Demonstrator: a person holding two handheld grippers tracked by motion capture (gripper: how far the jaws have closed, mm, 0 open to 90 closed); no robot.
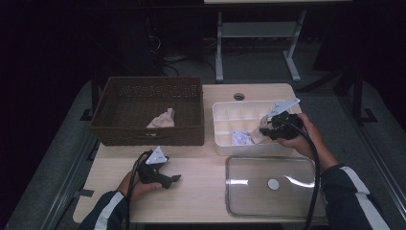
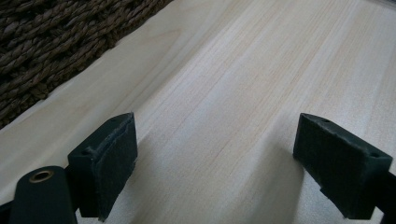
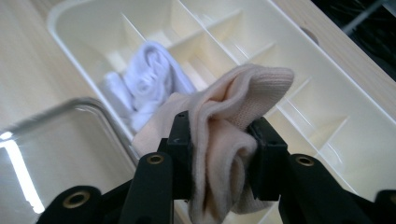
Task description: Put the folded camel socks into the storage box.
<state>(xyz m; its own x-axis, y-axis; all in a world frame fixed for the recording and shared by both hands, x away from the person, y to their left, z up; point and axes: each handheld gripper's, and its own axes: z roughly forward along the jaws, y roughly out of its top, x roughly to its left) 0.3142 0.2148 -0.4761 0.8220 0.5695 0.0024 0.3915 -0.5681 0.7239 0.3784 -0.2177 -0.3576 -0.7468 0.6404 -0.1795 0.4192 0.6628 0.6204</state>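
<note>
R claw [image 3: 219, 149] is clamped on a beige sock [image 3: 233, 116], held bunched just above the near-right part of the white divided tray [image 1: 221, 125] at the right of the surface [image 1: 191, 191]. A white sock [image 3: 149, 74] lies in a tray compartment just left of it. Another beige sock [image 1: 162, 119] already sits in the wicker basket [image 1: 148, 132] at far left, so the step looks like lifting this one out & carrying it over there.

Tips: keep the squeeze firm, since the fabric is soft & folded and loose ends hang below the jaws. Lift clear of the dividers & tray wall before going left, so nothing snags. Carry over the basket rim, release only once well inside, near the other sock.

L claw [image 2: 215, 158] is released, jaws wide w/ nothing between, resting low on bare surface near the basket's near wall. Clear lid [image 1: 272, 184] lies near-right, out of the way.
</note>
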